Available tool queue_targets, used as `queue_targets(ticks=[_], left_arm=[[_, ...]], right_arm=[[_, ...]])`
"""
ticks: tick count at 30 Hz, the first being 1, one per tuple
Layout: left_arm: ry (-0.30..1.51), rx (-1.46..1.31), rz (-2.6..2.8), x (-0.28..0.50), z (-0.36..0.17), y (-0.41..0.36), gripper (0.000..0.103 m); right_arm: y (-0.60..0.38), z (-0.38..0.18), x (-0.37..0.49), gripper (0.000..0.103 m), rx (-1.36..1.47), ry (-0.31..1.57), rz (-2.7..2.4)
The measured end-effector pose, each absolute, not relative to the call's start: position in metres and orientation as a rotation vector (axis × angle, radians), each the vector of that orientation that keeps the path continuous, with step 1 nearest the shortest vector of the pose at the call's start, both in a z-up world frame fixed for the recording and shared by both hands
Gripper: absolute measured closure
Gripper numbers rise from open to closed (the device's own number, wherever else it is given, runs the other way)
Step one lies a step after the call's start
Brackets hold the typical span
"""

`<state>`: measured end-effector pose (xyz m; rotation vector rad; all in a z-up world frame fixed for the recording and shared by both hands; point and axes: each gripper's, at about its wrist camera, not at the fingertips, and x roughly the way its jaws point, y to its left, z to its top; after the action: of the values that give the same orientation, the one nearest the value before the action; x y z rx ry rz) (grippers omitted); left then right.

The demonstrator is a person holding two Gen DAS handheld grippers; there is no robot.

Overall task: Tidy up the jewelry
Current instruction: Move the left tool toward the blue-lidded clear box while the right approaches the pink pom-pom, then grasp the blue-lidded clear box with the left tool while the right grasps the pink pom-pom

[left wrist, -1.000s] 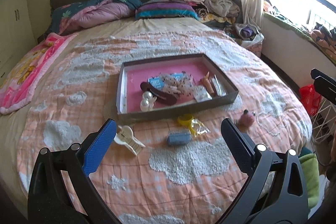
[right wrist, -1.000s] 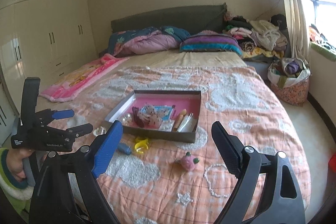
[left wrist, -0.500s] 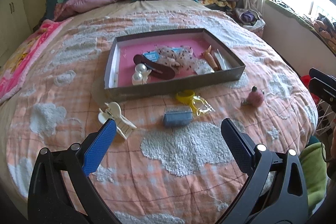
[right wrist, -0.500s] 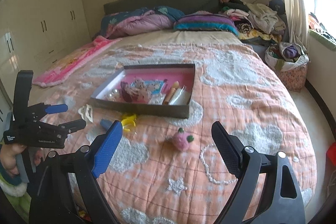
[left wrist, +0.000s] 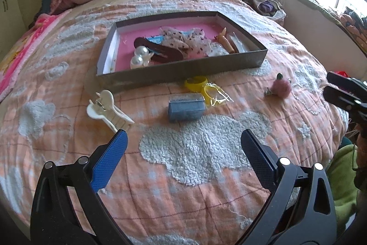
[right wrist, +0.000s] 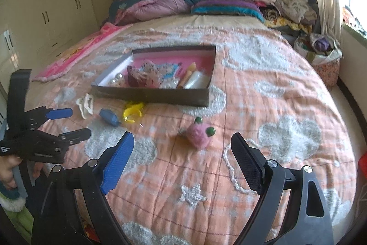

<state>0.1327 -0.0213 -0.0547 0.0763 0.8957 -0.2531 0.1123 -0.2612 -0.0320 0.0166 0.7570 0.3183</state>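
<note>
A dark box with a pink floor (left wrist: 183,71) (right wrist: 160,95) sits on the bed and holds pearl pieces (left wrist: 140,56), a dark hair clip and other accessories. In front of it lie a cream claw clip (left wrist: 105,110) (right wrist: 86,105), a blue block (left wrist: 185,107) (right wrist: 110,117), a yellow ring piece (left wrist: 197,83) (right wrist: 133,113) and a pink fuzzy clip (left wrist: 281,87) (right wrist: 199,133). My left gripper (left wrist: 183,144) is open and empty, just short of the blue block. My right gripper (right wrist: 182,150) is open and empty, just short of the pink fuzzy clip.
The orange quilt with white cloud patches (left wrist: 195,153) covers the bed. Pillows and folded bedding (right wrist: 183,4) lie at the headboard. Clothes are piled at the far right (right wrist: 291,6). White wardrobes (right wrist: 45,4) stand on the left. A bag (right wrist: 323,56) sits by the window wall.
Both grippers have moved forward and lower over the bed, so the box and loose pieces look nearer. Both stay open and empty.
</note>
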Motion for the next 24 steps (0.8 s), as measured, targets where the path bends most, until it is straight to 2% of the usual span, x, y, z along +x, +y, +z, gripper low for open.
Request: queue_targets(ticks=[2, 4, 10, 11, 13, 16, 18, 20, 24], left_arm=[[0.897, 0.065, -0.256, 0.137, -0.057, -0.020, 0.017], [0.904, 0.043, -0.268, 0.142, -0.059, -0.019, 0.028], [0.940, -0.007, -0.272, 0.160, -0.070, -0.016, 0.038], [0.943, -0.005, -0.273, 0.163, -0.072, -0.018, 0.039], [0.952, -0.002, -0.275, 0.167, -0.077, -0.020, 0.048], [0.966, -0.002, -0.277, 0.173, -0.083, -0.023, 0.054], [0.968, -0.003, -0.277, 0.176, -0.086, -0.023, 0.055], [0.975, -0.005, -0.282, 0.178, -0.088, -0.025, 0.055], [0.971, 0.004, -0.289, 0.181, -0.089, -0.029, 0.056]], right_arm=[[-0.260, -0.042, 0.121, 0.017, 0.011, 0.782, 0.319], [-0.259, -0.053, 0.132, 0.018, 0.001, 0.807, 0.314], [-0.257, -0.075, 0.155, 0.027, -0.003, 0.855, 0.313], [-0.258, -0.078, 0.159, 0.030, 0.000, 0.861, 0.316], [-0.258, -0.082, 0.166, 0.036, 0.010, 0.879, 0.313], [-0.259, -0.087, 0.174, 0.048, 0.029, 0.902, 0.314], [-0.259, -0.091, 0.178, 0.057, 0.040, 0.911, 0.319], [-0.259, -0.094, 0.180, 0.071, 0.049, 0.918, 0.322], [-0.260, -0.095, 0.178, 0.078, 0.064, 0.918, 0.342]])
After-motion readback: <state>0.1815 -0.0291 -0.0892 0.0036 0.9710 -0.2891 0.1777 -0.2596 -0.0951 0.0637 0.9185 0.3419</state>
